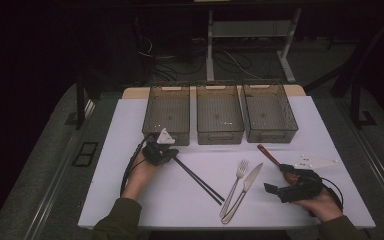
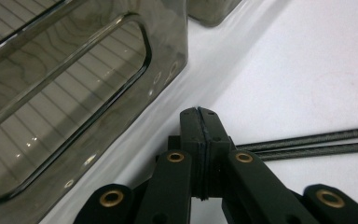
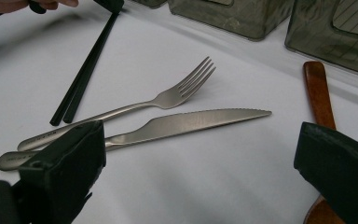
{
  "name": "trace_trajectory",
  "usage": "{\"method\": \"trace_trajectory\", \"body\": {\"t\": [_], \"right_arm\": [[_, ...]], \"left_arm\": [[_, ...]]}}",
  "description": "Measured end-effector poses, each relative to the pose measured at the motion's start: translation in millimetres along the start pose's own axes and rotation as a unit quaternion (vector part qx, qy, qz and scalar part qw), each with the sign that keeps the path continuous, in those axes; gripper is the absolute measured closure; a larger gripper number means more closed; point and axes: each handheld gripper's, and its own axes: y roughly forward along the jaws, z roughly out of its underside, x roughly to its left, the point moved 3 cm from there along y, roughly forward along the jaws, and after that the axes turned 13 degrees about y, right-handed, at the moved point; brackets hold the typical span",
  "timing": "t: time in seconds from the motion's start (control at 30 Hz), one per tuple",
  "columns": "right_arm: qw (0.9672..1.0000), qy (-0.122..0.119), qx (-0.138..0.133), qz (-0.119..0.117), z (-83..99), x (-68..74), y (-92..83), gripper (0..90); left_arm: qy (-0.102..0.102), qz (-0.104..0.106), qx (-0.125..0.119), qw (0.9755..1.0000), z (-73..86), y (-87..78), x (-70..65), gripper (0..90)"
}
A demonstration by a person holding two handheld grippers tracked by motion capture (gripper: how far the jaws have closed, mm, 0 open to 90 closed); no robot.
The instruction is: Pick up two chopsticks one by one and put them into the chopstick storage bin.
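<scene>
A pair of black chopsticks [image 1: 199, 181] lies slanted on the white table [image 1: 180, 200]. My left gripper [image 1: 171, 155] sits at their far end, next to the left bin [image 1: 152, 115]. In the left gripper view its jaws are pressed together with nothing between the pads. There the chopsticks [image 2: 307, 143] run off to the right from behind the jaws, beside the bin's wall [image 2: 74, 93]. A steel fork [image 1: 233, 187] and knife [image 1: 243, 192] lie side by side. My right gripper [image 1: 276, 178] is open, its jaws standing wide over the table between the knife [image 3: 196, 120] and a brown wooden handle [image 3: 318, 93].
Three translucent grey bins stand in a row at the back; the middle one [image 1: 219, 134] and the right one [image 1: 270, 132] look empty. The fork [image 3: 168, 98] points toward them. The table's front edge is close to both forearms.
</scene>
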Motion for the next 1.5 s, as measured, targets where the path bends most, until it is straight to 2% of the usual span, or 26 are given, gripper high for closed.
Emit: {"method": "trace_trajectory", "body": {"t": [0.43,0.53,0.87,1.03,1.13,1.27,1.37,1.5], "right_arm": [[1.0000,0.001,0.000,0.000,0.0,-0.2,-0.1,2.4],[1.0000,0.001,0.000,0.000,0.0,-0.2,-0.2,2.5],[1.0000,0.001,0.000,0.000,0.0,-0.2,-0.3,2.4],[1.0000,0.001,-0.001,0.000,-0.2,-0.2,-0.3,2.4],[1.0000,0.001,-0.001,0.001,-0.2,-0.5,-0.4,2.4],[1.0000,0.001,-0.001,0.001,-0.2,-0.4,-0.3,2.4],[1.0000,0.000,0.000,0.001,-0.1,0.2,-0.4,2.4],[1.0000,0.000,0.000,0.002,-0.1,0.5,-0.2,2.4]], "left_arm": [[0.008,0.001,0.015,0.9999,7.6,-8.2,0.7,89.4],[0.002,0.001,0.016,0.9999,9.3,-9.7,0.5,89.4],[0.002,0.005,0.029,0.9996,16.9,-16.5,-0.4,89.4],[-0.002,-0.004,0.022,0.9997,17.7,-20.6,0.6,89.3],[0.004,-0.004,0.009,0.9999,13.9,-26.2,-1.8,89.3],[0.010,-0.009,0.010,0.9999,15.7,-33.8,-5.3,89.3],[0.002,-0.018,0.014,0.9997,22.0,-35.2,-1.5,89.3],[-0.011,-0.019,0.025,0.9994,28.5,-30.2,4.7,89.3]]}}
